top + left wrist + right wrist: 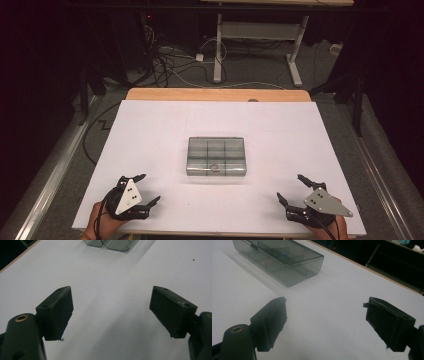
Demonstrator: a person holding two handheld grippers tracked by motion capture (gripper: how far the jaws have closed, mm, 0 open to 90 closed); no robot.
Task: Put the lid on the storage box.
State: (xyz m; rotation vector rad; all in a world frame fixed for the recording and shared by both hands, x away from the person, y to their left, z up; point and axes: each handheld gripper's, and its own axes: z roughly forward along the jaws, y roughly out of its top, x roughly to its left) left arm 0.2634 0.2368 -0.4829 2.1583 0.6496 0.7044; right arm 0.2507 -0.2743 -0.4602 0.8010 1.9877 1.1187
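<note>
Box: a clear grey plastic compartment box [216, 156] is seen lying flat near the middle of the white surface [150, 130], its lid closed
Box interior: dividers are visible through the lid, splitting it into several compartments; a small round latch is seen at the middle of its near edge
Left gripper: the left gripper [142, 189] is held at the near left corner of the surface, well apart from the box, with a grey three-cornered plate on top
Left fingers: the left gripper's fingers [58, 312] are spread wide and nothing is held between them; bare white surface is seen in the gap
Left gripper view: the rounded near corner of the box [110, 244] is seen at the far edge, ahead of the gap between the fingers
Right gripper: the right gripper [292, 189] is held at the near right corner of the surface, well apart from the box, also topped by a grey plate
Right fingers: the right gripper's fingers [272, 321] are spread wide as well, with nothing gripped
Right gripper view: the box [279, 260] is seen to the far left of the fingers, resting on the surface
Hands: a hand is seen behind each gripper at the near edge
Beyond the surface: a wooden table edge [215, 94] shows at the far side, with cables on the floor [170, 62] past it
</note>
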